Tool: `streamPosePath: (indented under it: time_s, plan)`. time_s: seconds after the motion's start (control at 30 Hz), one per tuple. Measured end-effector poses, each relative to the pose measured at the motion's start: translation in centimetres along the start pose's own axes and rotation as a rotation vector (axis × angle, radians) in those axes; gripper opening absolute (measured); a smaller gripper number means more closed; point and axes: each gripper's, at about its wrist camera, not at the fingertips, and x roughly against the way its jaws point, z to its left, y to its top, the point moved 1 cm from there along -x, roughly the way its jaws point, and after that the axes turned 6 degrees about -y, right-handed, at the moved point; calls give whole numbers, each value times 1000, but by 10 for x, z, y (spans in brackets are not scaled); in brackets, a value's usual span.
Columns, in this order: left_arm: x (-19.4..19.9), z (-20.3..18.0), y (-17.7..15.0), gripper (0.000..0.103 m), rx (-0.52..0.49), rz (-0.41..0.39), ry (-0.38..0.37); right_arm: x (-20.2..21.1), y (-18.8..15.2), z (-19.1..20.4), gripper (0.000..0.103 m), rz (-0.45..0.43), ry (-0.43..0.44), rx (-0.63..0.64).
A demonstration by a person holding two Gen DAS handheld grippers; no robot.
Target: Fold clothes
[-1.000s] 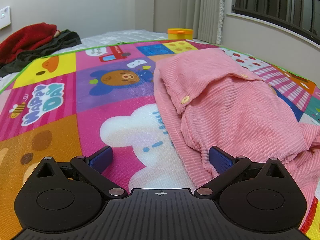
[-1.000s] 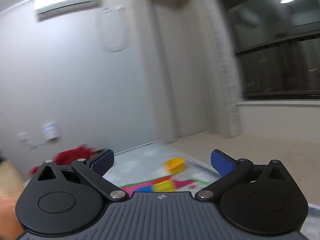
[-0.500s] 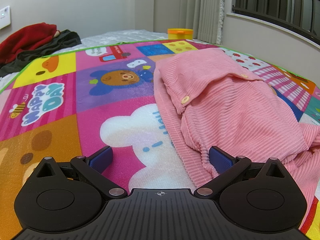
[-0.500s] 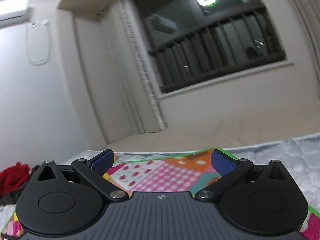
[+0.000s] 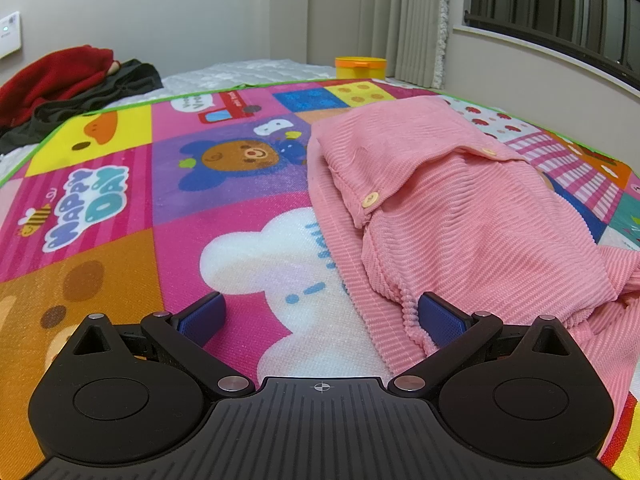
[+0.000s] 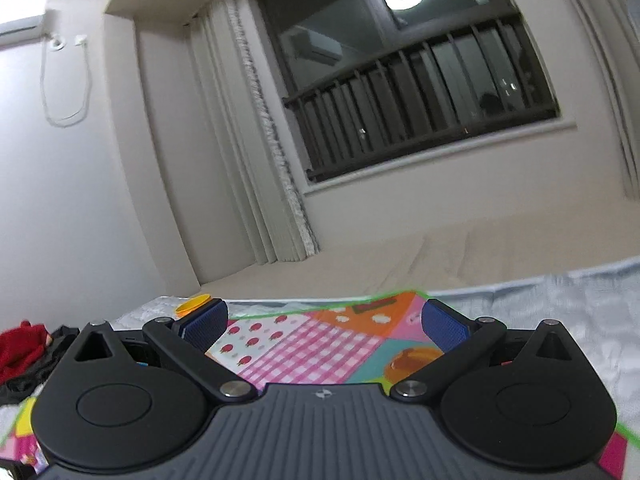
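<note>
A pink ribbed garment (image 5: 448,204) with cream buttons lies partly folded on the colourful cartoon play mat (image 5: 168,200), right of centre in the left wrist view. My left gripper (image 5: 320,314) is open and empty, low over the mat at the garment's near edge; its right pad (image 5: 438,314) is against the cloth's hem. My right gripper (image 6: 324,326) is open and empty, held above the mat's far corner (image 6: 320,344) and tilted up toward the window. The pink garment does not show in the right wrist view.
A heap of red and dark clothes (image 5: 60,84) lies at the mat's far left, also in the right wrist view (image 6: 24,348). A yellow tub (image 5: 360,67) stands at the far edge by the curtain (image 5: 416,24). A barred window (image 6: 420,108) is on the right wall.
My right gripper has swung right and lowered, from the wall with the air conditioner to the window and the mat's corner. The left gripper and the garment have stayed still.
</note>
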Motion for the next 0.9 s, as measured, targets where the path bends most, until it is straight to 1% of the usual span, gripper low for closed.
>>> streamPosePath:
  time_s: [0.1,0.23,0.37,0.5,0.6,0.63,0.7,0.77,0.9]
  plan:
    - [0,0,0,103,0,0,0,-4,9,5,103,19,31,19]
    - [0,0,0,103,0,0,0,-1,41,16,103,-54,101,164]
    - [0,0,0,103,0,0,0,-2,70,25,103,-72,156,239]
    - [0,0,0,103,0,0,0,-5,80,47,103,-103,212,318]
    - [0,0,0,103,0,0,0,-8,72,64,103,-147,180,369]
    - [0,0,0,103,0,0,0,-8,68,66,103,-155,166,351]
    - [0,0,0,103,0,0,0,-10,55,63,103,-150,136,258]
    - [0,0,0,103,0,0,0,-17,35,59,103,-98,116,165]
    - [0,0,0,103,0,0,0,-42,-6,53,103,6,46,121]
